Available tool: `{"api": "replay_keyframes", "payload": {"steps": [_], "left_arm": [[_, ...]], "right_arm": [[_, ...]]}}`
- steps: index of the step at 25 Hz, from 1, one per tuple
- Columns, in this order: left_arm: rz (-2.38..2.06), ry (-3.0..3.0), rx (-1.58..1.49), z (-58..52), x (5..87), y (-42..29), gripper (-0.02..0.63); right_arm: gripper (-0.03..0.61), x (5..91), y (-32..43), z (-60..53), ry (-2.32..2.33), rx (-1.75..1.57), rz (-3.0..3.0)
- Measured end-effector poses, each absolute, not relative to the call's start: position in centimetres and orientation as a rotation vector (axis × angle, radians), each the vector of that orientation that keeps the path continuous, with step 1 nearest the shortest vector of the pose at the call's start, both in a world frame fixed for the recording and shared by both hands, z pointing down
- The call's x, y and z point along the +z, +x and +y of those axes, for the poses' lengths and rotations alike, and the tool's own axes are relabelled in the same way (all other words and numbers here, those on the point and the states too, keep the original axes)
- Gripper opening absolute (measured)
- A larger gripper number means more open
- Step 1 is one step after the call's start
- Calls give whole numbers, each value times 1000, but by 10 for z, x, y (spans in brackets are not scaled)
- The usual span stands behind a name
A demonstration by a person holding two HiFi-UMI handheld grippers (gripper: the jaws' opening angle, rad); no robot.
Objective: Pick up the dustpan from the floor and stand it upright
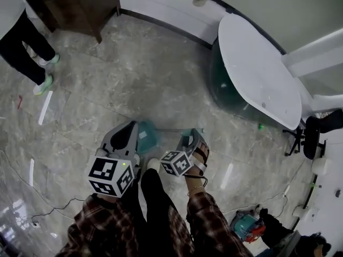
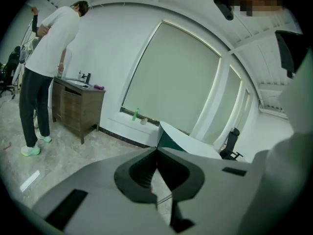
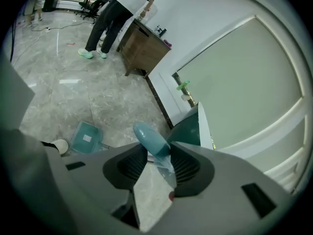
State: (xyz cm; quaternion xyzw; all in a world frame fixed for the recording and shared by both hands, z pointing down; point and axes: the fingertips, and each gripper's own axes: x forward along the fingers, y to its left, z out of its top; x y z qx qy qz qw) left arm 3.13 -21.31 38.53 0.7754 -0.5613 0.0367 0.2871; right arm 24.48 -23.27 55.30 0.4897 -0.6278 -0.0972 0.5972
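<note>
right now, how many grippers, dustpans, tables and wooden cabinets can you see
grippers: 2, left gripper and right gripper
dustpan: 1
table: 1
wooden cabinet: 1
total: 5

- You're in an office-like room: stone floor [image 1: 150, 74], white oval table [image 1: 257, 74], black office chair [image 1: 313, 135].
- Ahead of you: wooden cabinet [image 1: 80, 4], big blinded window [image 2: 176, 82].

grey marble floor [image 1: 150, 74], wooden cabinet [image 1: 80, 7] standing on it, white strips [image 1: 45, 107], loose cables [image 1: 48, 214]
</note>
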Motion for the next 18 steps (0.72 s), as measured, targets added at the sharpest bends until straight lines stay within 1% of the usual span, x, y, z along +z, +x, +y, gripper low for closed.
{"api": "replay_keyframes", "payload": {"steps": [9,14,18], "left_arm": [[-1494,2052,87,-185,384,30,11],[-1476,2057,109,-174,391,33,11],[-1465,2061,136,-168,397,37,11]], "right_arm": [[140,550,225,-209,1099,-352,-1453],[169,548,218,-197,1065,-371,-1456],[186,549,222,-187,1045,-310,-1460]]}}
